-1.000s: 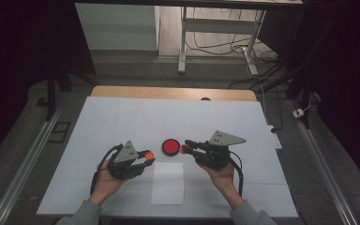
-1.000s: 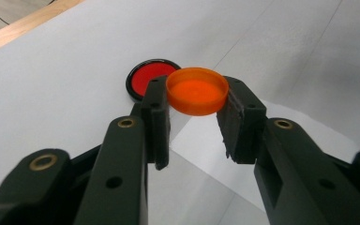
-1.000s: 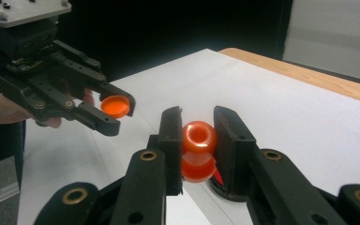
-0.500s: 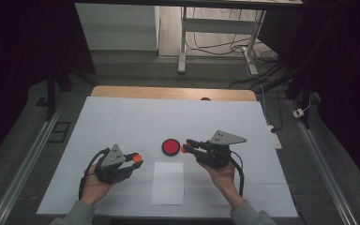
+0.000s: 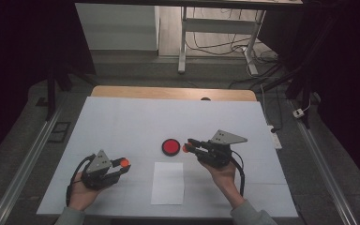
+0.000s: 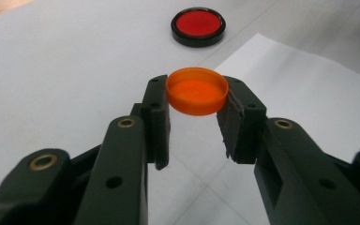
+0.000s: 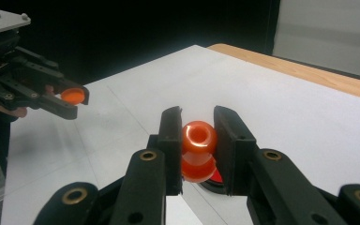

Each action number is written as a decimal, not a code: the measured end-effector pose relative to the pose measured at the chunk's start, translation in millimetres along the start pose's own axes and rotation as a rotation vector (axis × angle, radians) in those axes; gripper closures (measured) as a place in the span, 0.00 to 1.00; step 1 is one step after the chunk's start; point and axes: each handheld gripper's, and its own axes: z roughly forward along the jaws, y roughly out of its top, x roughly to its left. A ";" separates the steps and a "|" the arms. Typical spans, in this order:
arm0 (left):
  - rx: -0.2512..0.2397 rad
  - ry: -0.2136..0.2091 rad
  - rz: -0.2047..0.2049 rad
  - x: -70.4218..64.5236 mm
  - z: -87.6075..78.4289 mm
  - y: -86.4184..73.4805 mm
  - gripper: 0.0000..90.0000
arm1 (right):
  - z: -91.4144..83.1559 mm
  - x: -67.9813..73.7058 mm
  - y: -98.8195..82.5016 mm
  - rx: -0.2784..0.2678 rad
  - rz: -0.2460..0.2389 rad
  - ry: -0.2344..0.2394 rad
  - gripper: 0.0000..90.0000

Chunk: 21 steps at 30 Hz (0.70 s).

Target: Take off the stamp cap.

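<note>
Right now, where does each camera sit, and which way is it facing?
High view: above the person's side, looking forward and down on the table; both forearms, left claw, right claw.
Left gripper view: rides the left claw, looking along its jaws at the orange cap.
Right gripper view: rides the right claw, holding an orange bottle.
Shared: red disc.

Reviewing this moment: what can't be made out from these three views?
- Right gripper view: the lower part of the orange bottle is hidden between its jaws; the red dish sits behind them.
- High view: the orange cap and bottle are too small for detail.
- Left gripper view: the white paper is cut off at the right edge.
</note>
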 end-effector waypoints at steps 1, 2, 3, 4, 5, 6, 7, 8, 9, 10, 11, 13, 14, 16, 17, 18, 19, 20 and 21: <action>0.000 0.001 -0.004 0.2 -0.9 -1.4 0.72 | -0.1 -0.2 0.0 0.000 -0.001 -0.002 0.81; 0.001 0.003 -0.008 0.7 -1.8 -2.4 0.72 | -0.1 -0.4 -0.1 0.000 -0.001 -0.003 0.81; 0.001 0.004 -0.009 1.3 -2.2 -2.9 0.72 | -0.1 -0.7 -0.2 -0.001 -0.001 -0.004 0.81; 0.001 0.003 -0.011 1.6 -2.3 -3.0 0.72 | 0.1 -0.9 -0.3 -0.001 0.000 -0.005 0.81; -0.001 0.003 -0.013 1.7 -2.0 -2.6 0.72 | 0.2 -1.2 -0.5 0.001 0.000 -0.005 0.81; -0.001 0.002 -0.010 1.6 -1.5 -2.1 0.72 | 0.4 -1.3 -0.7 0.002 0.000 -0.005 0.81; 0.000 0.001 -0.009 1.1 -0.9 -1.9 0.72 | 0.6 -1.4 -0.8 0.003 -0.001 -0.006 0.81; 0.002 -0.001 -0.006 0.8 -0.3 -1.9 0.72 | 0.6 -1.5 -0.9 0.004 -0.002 -0.007 0.81; 0.005 -0.002 -0.005 0.9 0.3 -2.1 0.72 | 0.6 -1.7 -1.0 0.004 -0.002 -0.008 0.81; 0.005 -0.001 -0.007 0.9 1.0 -2.3 0.72 | 0.5 -1.9 -1.0 0.003 -0.001 -0.008 0.81; 0.007 -0.002 -0.006 1.3 1.5 -2.3 0.72 | 0.5 -2.2 -1.0 0.003 0.001 -0.008 0.81; 0.008 -0.004 -0.005 1.6 1.9 -2.4 0.72 | 0.8 -2.7 -1.1 0.002 0.001 -0.009 0.81; 0.009 -0.005 -0.004 1.6 1.9 -2.5 0.72 | 1.0 -2.8 -1.1 0.003 0.000 -0.009 0.81; 0.009 -0.003 -0.005 2.0 1.9 -2.8 0.72 | 1.7 -3.0 -1.3 0.005 0.000 -0.011 0.81; 0.009 -0.003 -0.008 2.4 1.9 -3.0 0.72 | 2.1 -3.1 -1.4 0.006 -0.001 -0.011 0.81; 0.009 -0.002 -0.009 2.7 1.9 -3.2 0.72 | 2.4 -3.2 -1.4 0.005 -0.001 -0.009 0.81; 0.008 -0.002 -0.012 2.9 1.9 -3.3 0.72 | 2.7 -3.3 -1.5 0.005 -0.003 -0.008 0.81; 0.009 -0.002 -0.012 3.0 2.0 -3.3 0.72 | 2.9 -3.4 -1.5 0.005 -0.004 -0.008 0.81; 0.009 -0.001 -0.012 2.9 2.2 -3.2 0.72 | 3.3 -3.4 -1.5 0.006 -0.005 -0.008 0.81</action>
